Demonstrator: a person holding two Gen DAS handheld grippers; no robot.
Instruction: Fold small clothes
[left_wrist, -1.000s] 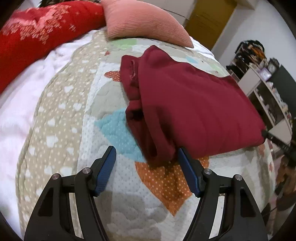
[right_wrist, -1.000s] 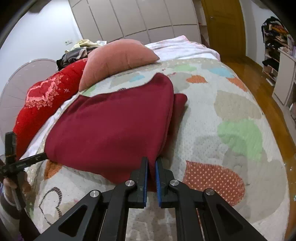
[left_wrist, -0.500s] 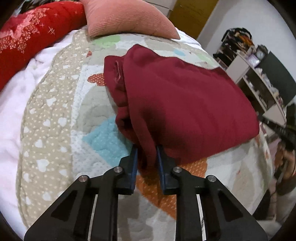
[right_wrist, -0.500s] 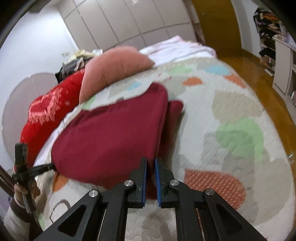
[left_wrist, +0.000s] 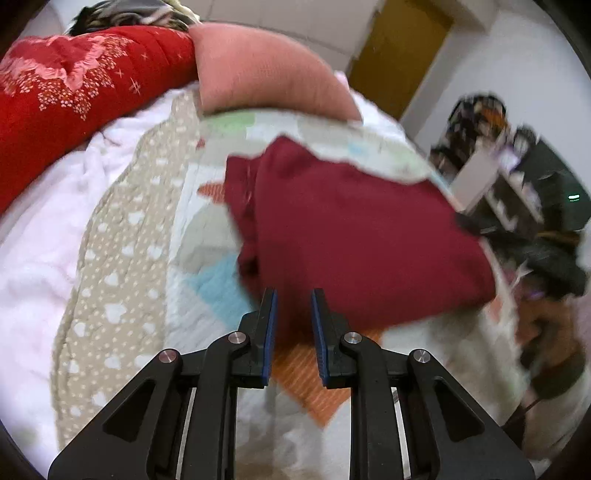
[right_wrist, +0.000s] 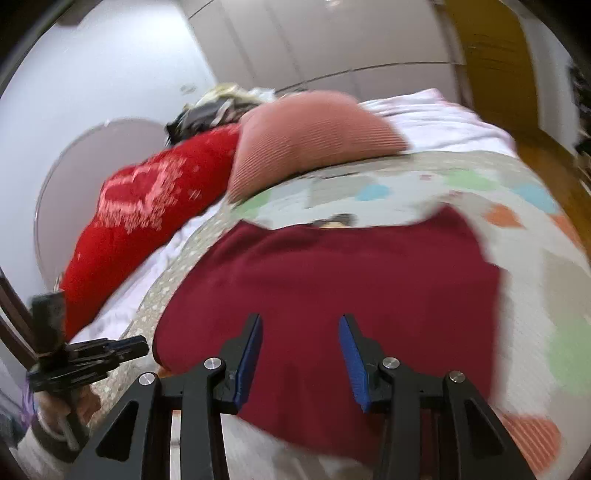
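Observation:
A folded dark red garment (left_wrist: 354, 236) lies on the patchwork quilt (left_wrist: 122, 266) of a bed; it also shows in the right wrist view (right_wrist: 351, 280). My left gripper (left_wrist: 293, 295) has its jaws a small gap apart at the garment's near left corner, with cloth between the blue pads. My right gripper (right_wrist: 301, 321) is open above the garment's near edge and holds nothing. Both views are blurred by motion.
A pink ribbed cushion (left_wrist: 266, 70) and a red embroidered quilt (left_wrist: 74, 85) lie at the head of the bed. White bedding (left_wrist: 40, 229) lies left of the patchwork quilt. Shelves (left_wrist: 517, 192) stand at the right. Wardrobe doors (right_wrist: 332, 40) stand behind.
My right gripper has opened and let go of the garment's edge. My left gripper closed on the garment's corner, and its jaws now stand a little wider. Both views have swung.

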